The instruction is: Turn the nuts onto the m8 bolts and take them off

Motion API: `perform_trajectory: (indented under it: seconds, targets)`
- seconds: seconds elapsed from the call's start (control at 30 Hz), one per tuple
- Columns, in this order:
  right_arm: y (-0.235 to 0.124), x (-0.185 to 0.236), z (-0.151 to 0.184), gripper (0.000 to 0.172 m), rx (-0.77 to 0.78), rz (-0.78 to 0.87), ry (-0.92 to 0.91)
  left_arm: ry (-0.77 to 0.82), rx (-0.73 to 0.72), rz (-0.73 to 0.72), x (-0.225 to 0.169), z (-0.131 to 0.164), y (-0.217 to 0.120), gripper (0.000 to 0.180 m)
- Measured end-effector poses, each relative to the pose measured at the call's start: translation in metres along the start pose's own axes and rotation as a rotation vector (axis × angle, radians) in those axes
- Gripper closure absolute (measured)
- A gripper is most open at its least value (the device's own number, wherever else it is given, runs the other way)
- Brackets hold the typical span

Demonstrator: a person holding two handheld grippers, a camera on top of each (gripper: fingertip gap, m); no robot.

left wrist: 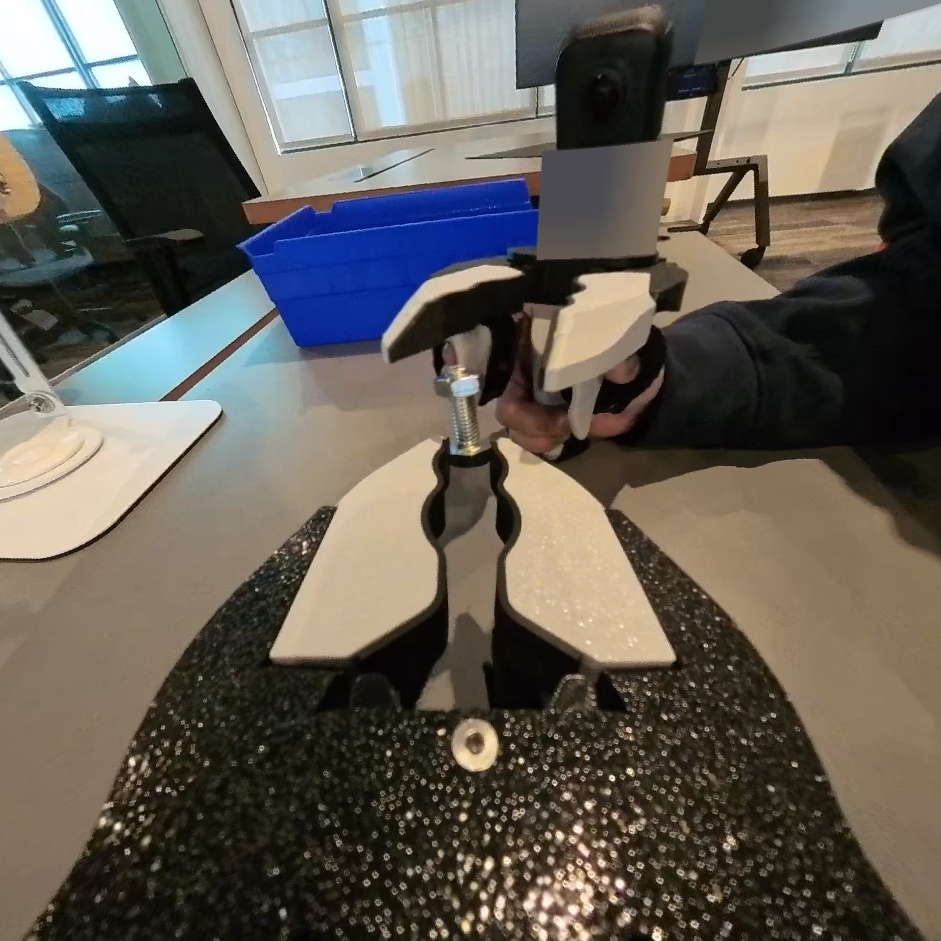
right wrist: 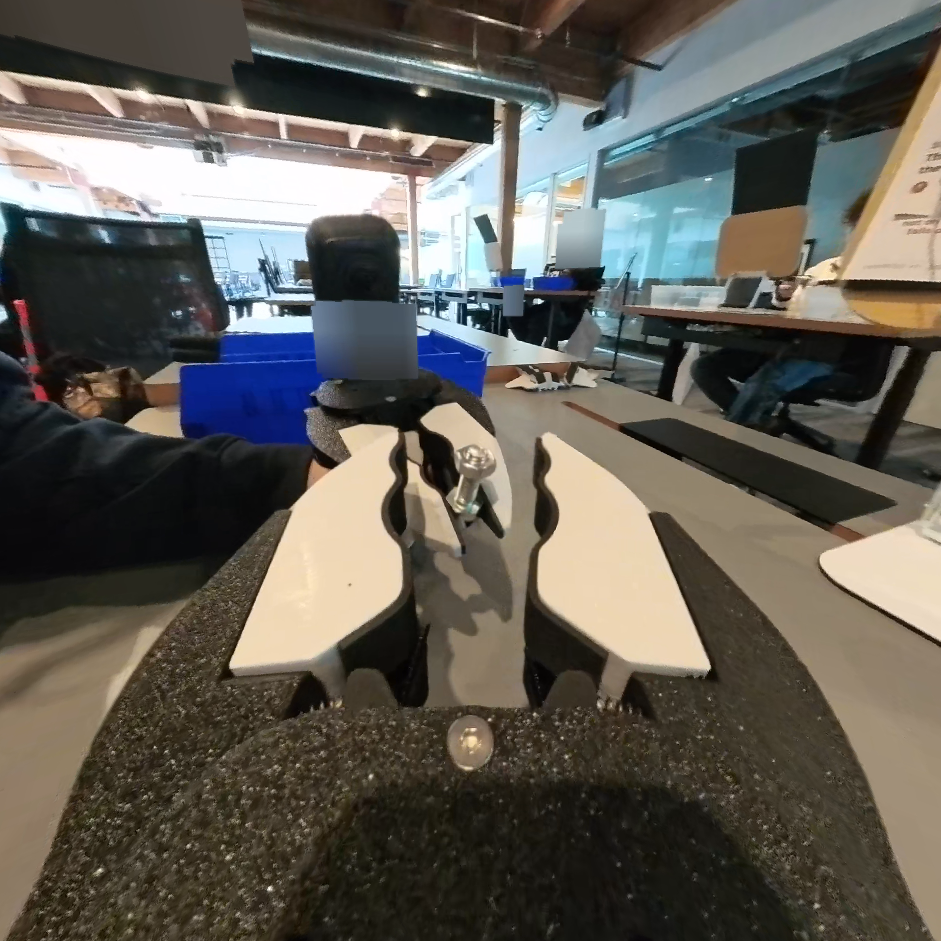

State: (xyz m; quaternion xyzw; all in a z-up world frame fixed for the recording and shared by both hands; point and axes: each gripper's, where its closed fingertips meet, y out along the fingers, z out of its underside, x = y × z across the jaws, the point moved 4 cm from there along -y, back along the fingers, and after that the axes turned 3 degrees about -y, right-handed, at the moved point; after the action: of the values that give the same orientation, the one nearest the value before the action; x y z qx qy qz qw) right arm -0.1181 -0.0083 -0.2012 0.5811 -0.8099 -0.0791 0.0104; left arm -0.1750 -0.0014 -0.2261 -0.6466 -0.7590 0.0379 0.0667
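My left gripper [left wrist: 468, 448] is shut on the head of a silver M8 bolt [left wrist: 461, 417] and holds it upright above the grey table [left wrist: 254, 509], threads pointing up. A silver hex nut [left wrist: 454, 388] sits on the top end of the threads. My right gripper [right wrist: 471, 443] is open wide. In the right wrist view the nut [right wrist: 476, 461] and bolt [right wrist: 466, 489] stand between and just beyond its fingertips, and neither pad touches them. In the left wrist view the right gripper [left wrist: 473, 361] hovers just behind and above the nut, held by a hand in a dark sleeve.
A blue plastic bin [left wrist: 387, 275] stands behind the work spot, also in the right wrist view [right wrist: 244, 402]. A white base plate [left wrist: 102, 473] lies at the left. A black mat [right wrist: 753, 468] lies at the right. A black chair [left wrist: 142, 168] stands beyond the table edge. The tips of both grippers are at nearly the same place.
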Motion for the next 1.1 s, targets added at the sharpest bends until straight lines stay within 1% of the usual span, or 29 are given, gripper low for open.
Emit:
perform_trajectory:
  seconds: [0.13,0.23,0.27,0.3,0.33,0.37,0.47,0.57,0.63,0.67,0.7,0.77,0.8,0.87,0.93,0.97,1.1]
  targets:
    - [0.008,0.008,0.004,0.125,0.030,-0.036,-0.017,0.020,0.032,-0.007,-0.001,0.003,0.003,0.166]
    - [0.004,0.007,0.002,0.126,0.019,-0.036,-0.013,-0.010,-0.017,-0.059,0.005,-0.001,-0.002,0.166]
    - [0.000,0.006,0.000,0.132,0.008,-0.047,0.001,-0.029,-0.042,-0.070,0.008,-0.003,-0.004,0.166]
    - [-0.003,0.006,-0.002,0.142,-0.008,-0.076,0.019,-0.056,-0.061,-0.081,0.011,-0.004,-0.007,0.166]
    - [-0.005,0.004,-0.004,0.138,-0.024,-0.065,0.044,-0.080,-0.079,-0.082,0.013,-0.005,-0.009,0.166]
    - [-0.005,0.000,-0.005,0.130,-0.036,-0.034,0.054,-0.093,-0.093,-0.081,0.014,-0.006,-0.011,0.166]
    - [0.001,-0.005,0.000,0.115,-0.009,0.061,0.009,-0.084,-0.083,-0.071,0.012,-0.006,-0.010,0.166]
    - [0.009,0.001,0.002,0.109,0.004,0.061,-0.018,-0.056,-0.044,-0.059,0.009,-0.003,-0.006,0.166]
    - [0.011,0.006,0.002,0.109,-0.002,0.030,-0.024,-0.052,-0.038,-0.061,0.009,-0.002,-0.005,0.166]
    - [0.011,0.008,0.003,0.111,0.008,0.009,-0.030,-0.055,-0.043,-0.068,0.010,-0.003,-0.006,0.166]
    - [0.009,0.011,0.004,0.116,0.024,-0.022,-0.034,-0.063,-0.053,-0.076,0.011,-0.003,-0.007,0.166]
    - [0.001,0.013,0.003,0.133,0.031,-0.061,-0.029,-0.085,-0.085,-0.085,0.014,-0.006,-0.010,0.166]
    - [-0.002,0.011,-0.001,0.133,0.004,-0.054,-0.020,-0.099,-0.103,-0.083,0.015,-0.007,-0.012,0.166]
    - [-0.005,0.005,-0.005,0.127,-0.039,-0.025,0.006,-0.116,-0.125,-0.077,0.016,-0.008,-0.014,0.166]
    - [-0.002,-0.002,-0.001,0.114,-0.021,0.043,0.008,-0.107,-0.111,-0.061,0.014,-0.007,-0.013,0.166]
    - [0.001,-0.002,0.001,0.110,-0.006,0.058,-0.008,-0.094,-0.093,-0.050,0.012,-0.006,-0.011,0.166]
    - [0.011,0.008,0.003,0.107,0.001,0.023,-0.024,-0.029,-0.008,0.006,0.001,0.000,-0.002,0.166]
